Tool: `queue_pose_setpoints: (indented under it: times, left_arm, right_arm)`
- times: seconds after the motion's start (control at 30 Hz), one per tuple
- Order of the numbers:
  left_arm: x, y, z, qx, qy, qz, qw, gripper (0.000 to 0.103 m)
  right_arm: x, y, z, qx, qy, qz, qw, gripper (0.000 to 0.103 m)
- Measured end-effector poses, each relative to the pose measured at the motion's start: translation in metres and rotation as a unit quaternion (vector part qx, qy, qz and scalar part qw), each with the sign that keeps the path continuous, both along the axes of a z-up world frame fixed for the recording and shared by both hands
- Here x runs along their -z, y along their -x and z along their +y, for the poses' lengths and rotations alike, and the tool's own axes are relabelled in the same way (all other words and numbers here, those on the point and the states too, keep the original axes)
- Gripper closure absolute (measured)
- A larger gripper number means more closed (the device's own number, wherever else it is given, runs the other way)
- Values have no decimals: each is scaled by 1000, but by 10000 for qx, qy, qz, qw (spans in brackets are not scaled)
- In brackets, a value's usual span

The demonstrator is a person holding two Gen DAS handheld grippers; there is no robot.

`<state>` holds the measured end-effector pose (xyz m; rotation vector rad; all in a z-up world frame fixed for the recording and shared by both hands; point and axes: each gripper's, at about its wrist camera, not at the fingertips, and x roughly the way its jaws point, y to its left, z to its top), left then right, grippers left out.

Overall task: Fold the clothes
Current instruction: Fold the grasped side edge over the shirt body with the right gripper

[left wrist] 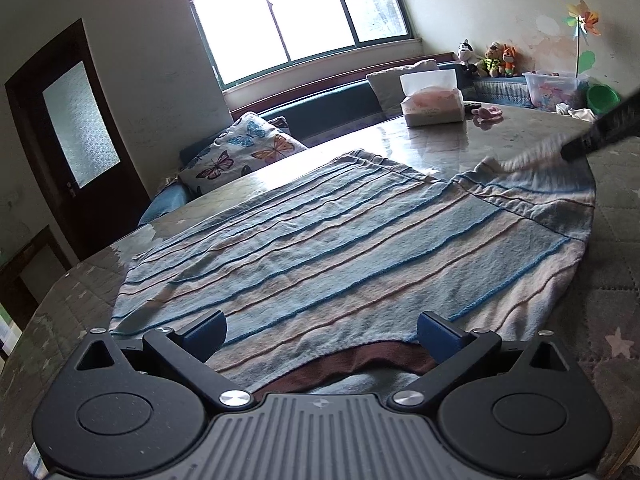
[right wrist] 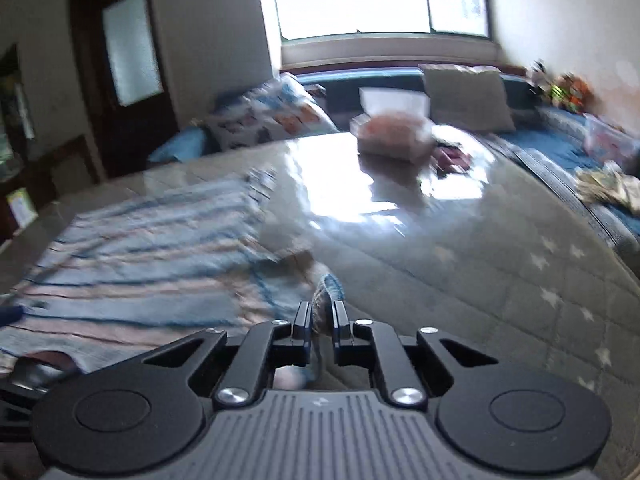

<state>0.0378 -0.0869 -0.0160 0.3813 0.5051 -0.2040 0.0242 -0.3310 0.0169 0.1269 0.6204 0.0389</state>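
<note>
A blue, pink and white striped shirt (left wrist: 340, 236) lies spread on the table, its brown collar (left wrist: 360, 364) nearest the left gripper. My left gripper (left wrist: 322, 334) is open, its fingers straddling the collar end just above the cloth. My right gripper (right wrist: 322, 314) is shut on a bunched edge of the striped shirt (right wrist: 328, 286), on the shirt's right side; the right wrist view is motion-blurred. In the left wrist view the right gripper (left wrist: 568, 152) shows at the far right, holding the sleeve (left wrist: 524, 162).
The table (left wrist: 460, 136) has a glossy top. A tissue box (left wrist: 434, 100) and a small pink item (left wrist: 488, 112) sit at its far side. A bench with pillows (left wrist: 248, 152), plush toys (left wrist: 488, 58) and a plastic bin (left wrist: 556, 88) runs beyond, under the window.
</note>
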Motion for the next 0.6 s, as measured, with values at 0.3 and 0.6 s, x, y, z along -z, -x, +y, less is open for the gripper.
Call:
queue_pose_setpoints:
  times: [0.3,0.6]
  left_arm:
    - [2,4,5,-76,31,36,10000,0]
    - [1,1,8,-129,38,46,9999,0]
  right_arm:
    - [-22,-2,63,-1167,-85,-277,9927,94]
    - [3,-6,94,-1719,-195,128,9848,80]
